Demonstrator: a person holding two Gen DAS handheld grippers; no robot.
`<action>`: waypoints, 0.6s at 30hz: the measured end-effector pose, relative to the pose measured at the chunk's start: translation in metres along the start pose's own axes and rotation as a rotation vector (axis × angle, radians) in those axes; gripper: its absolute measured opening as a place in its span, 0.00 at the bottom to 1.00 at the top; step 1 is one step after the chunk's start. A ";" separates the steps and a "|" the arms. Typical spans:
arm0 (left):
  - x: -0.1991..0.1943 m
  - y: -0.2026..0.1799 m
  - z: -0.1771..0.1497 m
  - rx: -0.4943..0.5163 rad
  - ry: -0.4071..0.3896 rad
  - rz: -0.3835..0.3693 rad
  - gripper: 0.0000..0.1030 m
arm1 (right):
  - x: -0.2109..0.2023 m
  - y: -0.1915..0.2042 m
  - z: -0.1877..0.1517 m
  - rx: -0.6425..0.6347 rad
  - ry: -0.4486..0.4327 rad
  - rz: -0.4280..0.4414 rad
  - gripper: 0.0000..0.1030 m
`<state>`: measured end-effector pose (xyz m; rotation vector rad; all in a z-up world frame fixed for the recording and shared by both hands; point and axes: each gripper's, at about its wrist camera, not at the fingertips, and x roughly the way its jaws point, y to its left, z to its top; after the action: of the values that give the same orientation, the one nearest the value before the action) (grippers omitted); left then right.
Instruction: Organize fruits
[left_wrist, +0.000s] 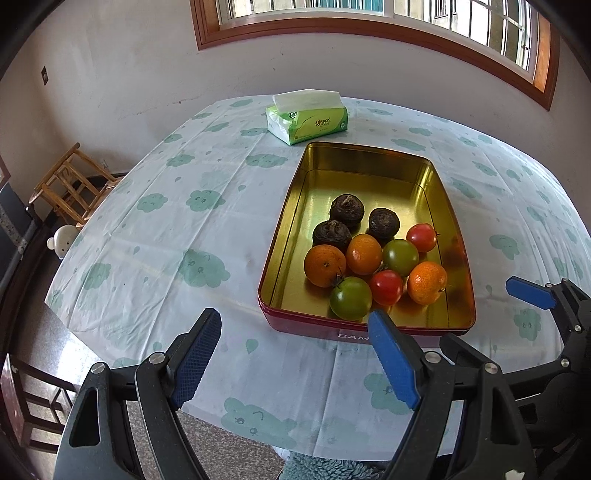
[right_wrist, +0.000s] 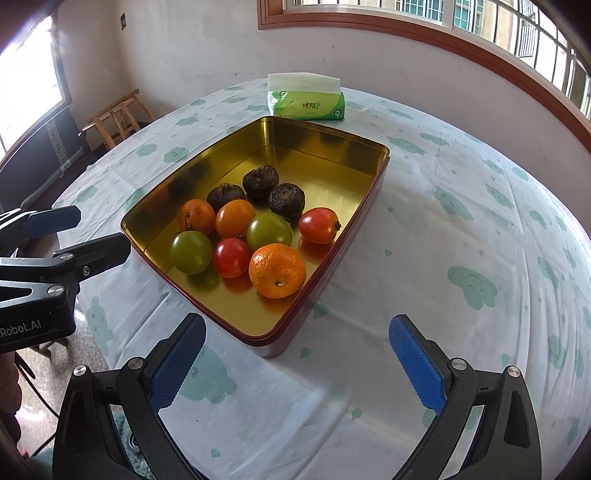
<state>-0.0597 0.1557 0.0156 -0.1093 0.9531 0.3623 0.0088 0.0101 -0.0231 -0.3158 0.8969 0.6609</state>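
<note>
A gold-lined tin (left_wrist: 369, 181) with red outer walls sits on the clouded tablecloth. Its near half holds three oranges (left_wrist: 325, 266), two red tomatoes (left_wrist: 386, 287), two green tomatoes (left_wrist: 351, 298) and three dark brown round fruits (left_wrist: 346, 209). My left gripper (left_wrist: 295, 317) hovers open just before the tin's near wall, with nothing between its fingers. In the right wrist view the same tin (right_wrist: 325, 173) lies ahead, an orange (right_wrist: 277, 271) nearest. My right gripper (right_wrist: 298, 321) stands wide open at the tin's near corner, holding nothing. The left gripper (right_wrist: 74, 229) shows at that view's left edge.
A green tissue pack (left_wrist: 306, 118) lies just behind the tin, near the wall under the window. A wooden stool (left_wrist: 70, 184) and a dark chair (left_wrist: 33, 398) stand on the floor left of the table. The tablecloth's near edge (left_wrist: 240, 424) hangs close below my grippers.
</note>
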 end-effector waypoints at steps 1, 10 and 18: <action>0.000 -0.001 0.000 0.004 0.000 0.000 0.77 | 0.001 -0.001 0.000 0.001 0.002 0.000 0.96; 0.002 -0.007 0.000 0.024 0.006 -0.004 0.77 | 0.004 -0.002 -0.001 0.007 0.014 0.007 0.96; 0.002 -0.012 0.001 0.035 0.004 0.001 0.77 | 0.007 -0.003 -0.003 0.011 0.021 0.009 0.96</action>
<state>-0.0540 0.1449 0.0135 -0.0775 0.9633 0.3458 0.0122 0.0086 -0.0308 -0.3096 0.9225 0.6616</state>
